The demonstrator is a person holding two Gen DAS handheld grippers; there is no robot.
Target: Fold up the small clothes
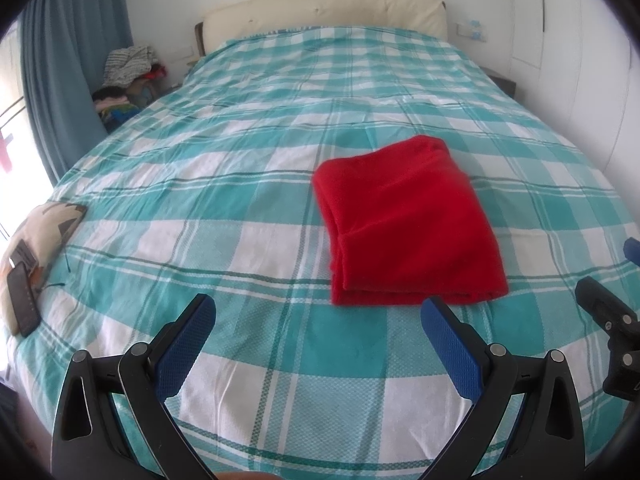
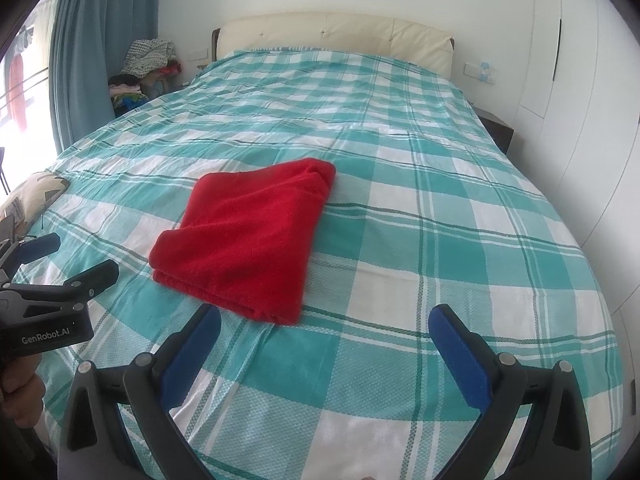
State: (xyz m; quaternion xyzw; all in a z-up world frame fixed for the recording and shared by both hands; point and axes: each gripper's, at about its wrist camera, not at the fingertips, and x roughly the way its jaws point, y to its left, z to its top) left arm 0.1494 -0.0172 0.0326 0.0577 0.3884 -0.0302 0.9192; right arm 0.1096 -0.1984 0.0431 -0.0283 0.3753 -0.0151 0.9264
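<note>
Folded red garment (image 2: 248,236) lies on the plaid bedspread (image 2: 400,240), seemingly clear of the wide-spread right gripper (image 2: 325,328).

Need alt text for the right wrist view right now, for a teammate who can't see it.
A folded red cloth lies on a teal and white checked bed, just ahead and left of the open right gripper, which holds nothing. The left gripper shows at the left edge, also clear of the cloth.

A wide bed (image 1: 248,208) covered by a teal-and-white checked sheet is seen, on which a folded red fleece cloth (image 1: 404,224) is laid flat, with a patterned beige cushion (image 1: 44,228) at its left edge.
</note>
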